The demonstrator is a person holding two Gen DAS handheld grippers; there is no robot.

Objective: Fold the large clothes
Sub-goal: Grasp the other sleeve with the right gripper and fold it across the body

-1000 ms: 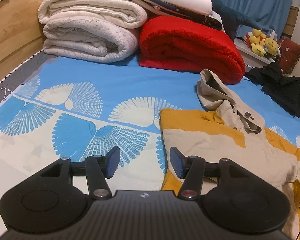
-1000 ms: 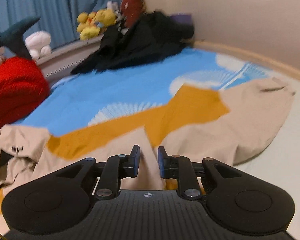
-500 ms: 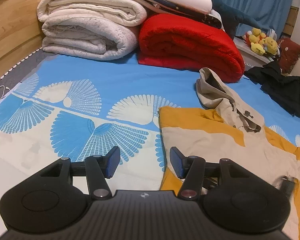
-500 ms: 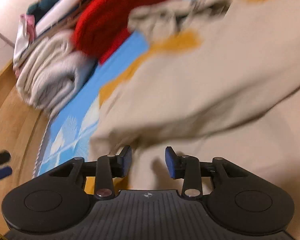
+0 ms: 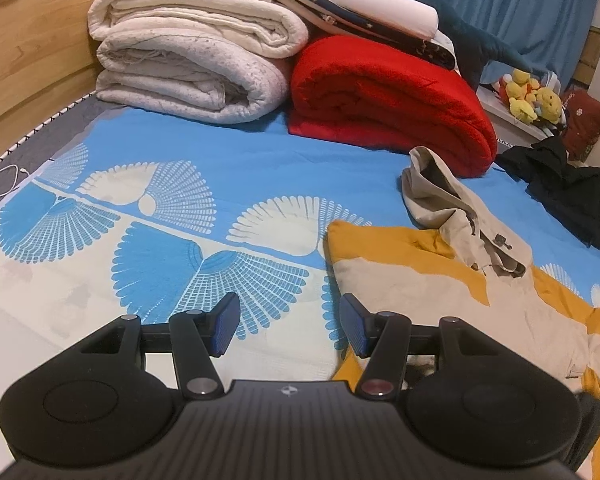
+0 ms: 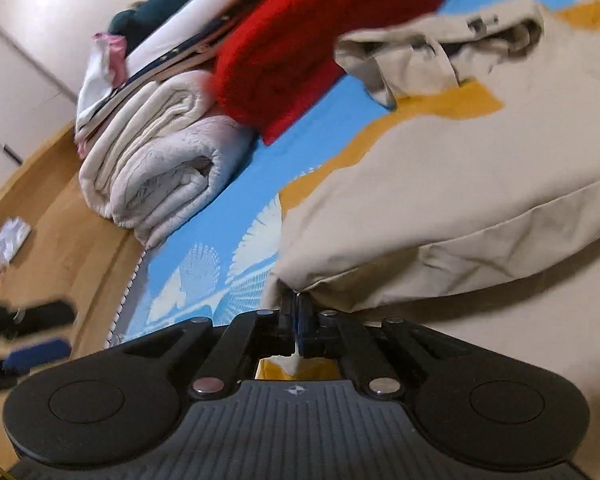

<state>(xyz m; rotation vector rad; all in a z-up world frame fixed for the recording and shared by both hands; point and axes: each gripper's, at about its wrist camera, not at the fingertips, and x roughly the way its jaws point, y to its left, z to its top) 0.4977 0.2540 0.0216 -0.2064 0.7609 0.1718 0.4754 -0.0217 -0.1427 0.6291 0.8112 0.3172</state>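
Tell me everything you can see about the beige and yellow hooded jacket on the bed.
The jacket looks like a light woven fabric, beige with mustard-yellow panels across shoulders and sleeves. It lies mostly spread on the blue patterned bedsheet, its hood crumpled toward the red blanket, with dark toggles at the collar. The right gripper is shut on a beige edge, lifting it slightly. The left gripper is open just beside the jacket's near corner, gripping nothing.
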